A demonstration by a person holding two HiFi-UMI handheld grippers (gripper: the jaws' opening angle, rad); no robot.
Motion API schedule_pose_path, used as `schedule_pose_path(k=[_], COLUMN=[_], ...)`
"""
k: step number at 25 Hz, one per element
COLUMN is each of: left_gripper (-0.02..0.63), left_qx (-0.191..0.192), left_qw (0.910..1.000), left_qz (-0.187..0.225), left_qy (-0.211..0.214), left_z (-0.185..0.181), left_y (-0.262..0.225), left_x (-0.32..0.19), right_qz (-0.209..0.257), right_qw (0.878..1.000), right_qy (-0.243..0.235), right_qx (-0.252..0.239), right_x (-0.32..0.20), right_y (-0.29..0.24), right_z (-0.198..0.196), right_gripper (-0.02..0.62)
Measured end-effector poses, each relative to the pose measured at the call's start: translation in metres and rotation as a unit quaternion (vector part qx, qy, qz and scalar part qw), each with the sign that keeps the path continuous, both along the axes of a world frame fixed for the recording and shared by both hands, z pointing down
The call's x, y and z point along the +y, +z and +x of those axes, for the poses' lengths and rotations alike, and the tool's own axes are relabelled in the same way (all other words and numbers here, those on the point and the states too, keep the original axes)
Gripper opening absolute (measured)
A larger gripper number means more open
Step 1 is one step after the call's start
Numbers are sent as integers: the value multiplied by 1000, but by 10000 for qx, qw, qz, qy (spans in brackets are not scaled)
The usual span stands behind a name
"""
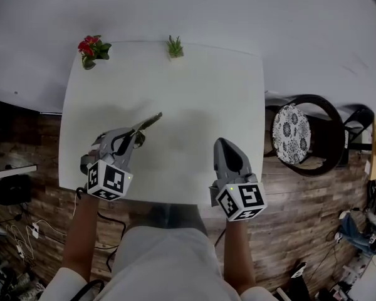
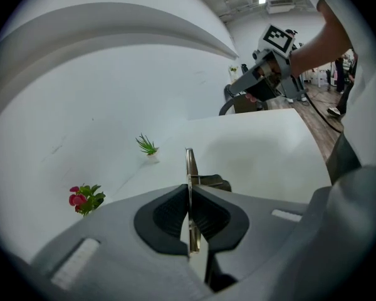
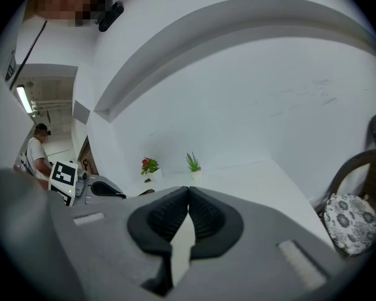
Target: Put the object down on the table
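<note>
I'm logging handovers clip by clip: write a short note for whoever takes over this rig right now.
Left gripper: shut on a thin metal tool that sticks out forward over the table.
Right gripper: shut, empty, above the table's near edge.
Done: the tool is over the table's near left part, clear of the two small plants at the far edge.
Left: set the tool on the table and open the left gripper. Whether the tool touches the table yet cannot be told.

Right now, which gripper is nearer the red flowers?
Left. The left gripper is on the red flowers' side of the table; the right gripper sits farther right.
</note>
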State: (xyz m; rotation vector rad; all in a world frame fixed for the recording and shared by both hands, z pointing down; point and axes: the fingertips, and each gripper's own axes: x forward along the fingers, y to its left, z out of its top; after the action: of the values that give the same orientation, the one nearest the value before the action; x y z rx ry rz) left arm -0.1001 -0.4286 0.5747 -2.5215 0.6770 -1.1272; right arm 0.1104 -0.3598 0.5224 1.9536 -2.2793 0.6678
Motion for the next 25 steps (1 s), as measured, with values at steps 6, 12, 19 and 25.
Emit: schedule_pose_path(k=[6, 12, 19, 25], left_gripper=[9, 9, 11, 11], left_qx=[-546, -1043, -1295, -1757], left_qw=[9979, 9926, 9885, 9766], left_qz=[211, 319, 370, 614], left_qy=[276, 543, 687, 1080], left_z=[4, 8, 16, 20], left_y=[21, 41, 51, 66], left_x=[-3, 0, 3, 13], right_qz=[-60, -123, -157, -177], right_qw=[10000, 9999, 9998, 9997], right_qy=[-34, -36, -85, -100], right_qx=[-32, -51, -88, -106], right_x=[1, 2, 2, 3], right_y=[8, 15, 19, 22], right_z=[2, 7, 8, 9], right_gripper=[2, 2, 2, 2])
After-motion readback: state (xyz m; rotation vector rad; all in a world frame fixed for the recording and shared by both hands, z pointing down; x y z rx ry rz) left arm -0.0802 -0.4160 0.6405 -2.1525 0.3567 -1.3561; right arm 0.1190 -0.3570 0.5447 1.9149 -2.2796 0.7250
